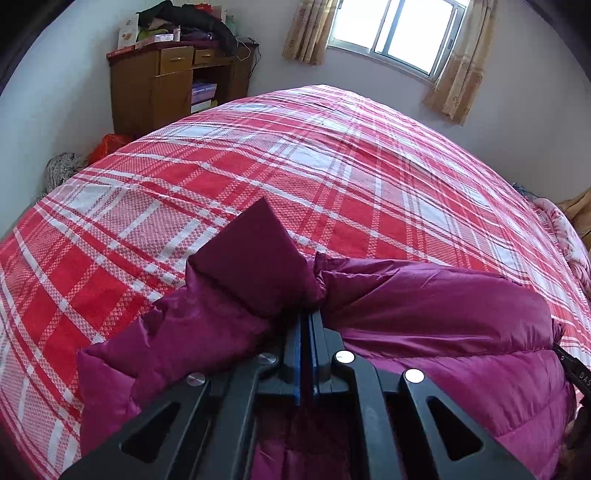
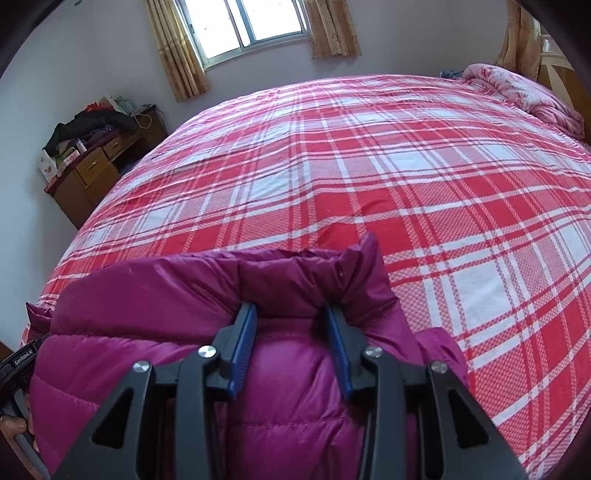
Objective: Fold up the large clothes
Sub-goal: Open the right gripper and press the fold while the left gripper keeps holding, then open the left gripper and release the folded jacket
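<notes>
A magenta quilted down jacket (image 1: 443,314) is being held up at the near edge of a bed (image 1: 332,166) that is being covered by a red-and-white plaid sheet (image 2: 369,184). In the left wrist view, the left gripper (image 1: 306,314) is being kept clenched: its blue-padded jaws are being pressed together on a darker maroon flap of the jacket, which is being pushed up into a peak just past the fingertips, with puffy fabric bulging on both sides.

In the right wrist view, the right gripper (image 2: 291,314) is being held with its jaws spread apart, a thick roll of the jacket (image 2: 184,288) being straddled between the two blue pads (image 2: 242,350). The pads are lying against the fabric on either side; whether it is being squeezed firmly cannot be told.

At the far side of the room, a wooden cabinet (image 1: 166,85) is being loaded with a heap of dark clothes and boxes. A curtained window (image 2: 243,22) is being lit from outside. A pink floral quilt (image 2: 517,92) is lying bunched at the far right corner of the bed.
</notes>
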{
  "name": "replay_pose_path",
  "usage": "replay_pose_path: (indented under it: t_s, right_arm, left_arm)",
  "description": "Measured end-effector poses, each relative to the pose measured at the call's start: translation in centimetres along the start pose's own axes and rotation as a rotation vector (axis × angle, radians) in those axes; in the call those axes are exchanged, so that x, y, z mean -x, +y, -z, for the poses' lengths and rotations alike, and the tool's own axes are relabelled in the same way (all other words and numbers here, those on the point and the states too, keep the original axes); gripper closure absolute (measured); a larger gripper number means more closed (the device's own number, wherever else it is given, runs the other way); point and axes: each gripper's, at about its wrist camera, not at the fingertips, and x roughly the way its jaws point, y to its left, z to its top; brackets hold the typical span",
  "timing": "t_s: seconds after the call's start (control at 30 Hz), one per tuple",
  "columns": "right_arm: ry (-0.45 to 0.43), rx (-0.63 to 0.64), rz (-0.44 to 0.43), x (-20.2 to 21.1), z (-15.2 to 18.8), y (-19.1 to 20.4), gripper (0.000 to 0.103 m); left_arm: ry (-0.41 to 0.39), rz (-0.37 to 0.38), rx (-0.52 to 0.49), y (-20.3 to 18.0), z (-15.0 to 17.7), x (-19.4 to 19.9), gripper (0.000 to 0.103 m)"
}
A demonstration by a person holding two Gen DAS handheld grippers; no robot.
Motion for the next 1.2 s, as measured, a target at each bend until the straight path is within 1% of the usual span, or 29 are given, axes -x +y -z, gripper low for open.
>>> replay_pose_path:
  t_s: [0.07,0.17,0.23,0.33,0.37,0.5,0.63,0.73,0.8,0.87,0.93,1.07,1.13,1.2]
  right_arm:
    - [0.007,0.01,0.046,1.1,0.0,0.6,0.063]
    - [-0.024,-0.015,0.021,3.8,1.1,0.7,0.062]
    - [-0.047,-0.001,0.03,5.0,2.1,0.8,0.062]
    - [-0.054,0.046,0.06,4.2,3.4,0.5,0.062]
    - [-0.06,0.049,0.052,3.7,3.8,0.4,0.062]
    - [-0.061,0.049,0.044,3.0,3.8,0.3,0.062]
    - [-0.061,0.073,0.078,2.8,3.9,0.8,0.062]
    - [-0.061,0.084,0.092,2.7,4.0,1.0,0.062]
    - [-0.059,0.082,0.09,2.7,4.0,0.9,0.062]
    - [-0.06,0.074,0.081,2.8,4.1,0.7,0.062]
    - [-0.06,0.07,0.079,2.8,4.0,0.7,0.062]
    - [-0.061,0.078,0.09,2.7,4.0,0.7,0.062]
    - [-0.06,0.079,0.09,2.8,4.1,0.7,0.062]
    - [-0.057,0.082,0.099,2.8,4.0,0.8,0.062]
  left_arm:
    - [-0.001,-0.01,-0.008,-0.1,0.0,0.0,0.097]
    - [0.0,-0.01,-0.009,0.0,0.0,0.0,0.097]
    - [-0.001,-0.013,-0.012,0.0,0.0,0.1,0.097]
    - [-0.003,-0.022,-0.022,-0.2,0.0,0.0,0.097]
    - [-0.004,-0.025,-0.024,-0.2,0.0,0.0,0.097]
    - [-0.004,-0.028,-0.03,-0.3,0.1,0.1,0.097]
    - [-0.002,-0.025,-0.029,-0.3,0.1,0.1,0.097]
    - [0.015,-0.012,-0.028,-0.1,-0.1,0.7,0.097]
    - [0.026,0.001,-0.026,0.4,0.2,2.4,0.097]
    - [0.011,0.022,-0.001,1.5,0.8,4.9,0.097]
    - [-0.01,0.02,0.025,2.7,1.8,7.8,0.097]
    - [-0.055,0.024,0.051,5.3,4.8,13.3,0.097]
    - [-0.082,0.028,0.074,6.6,6.5,15.3,0.097]
    - [-0.101,0.037,0.11,7.9,7.9,16.5,0.097]
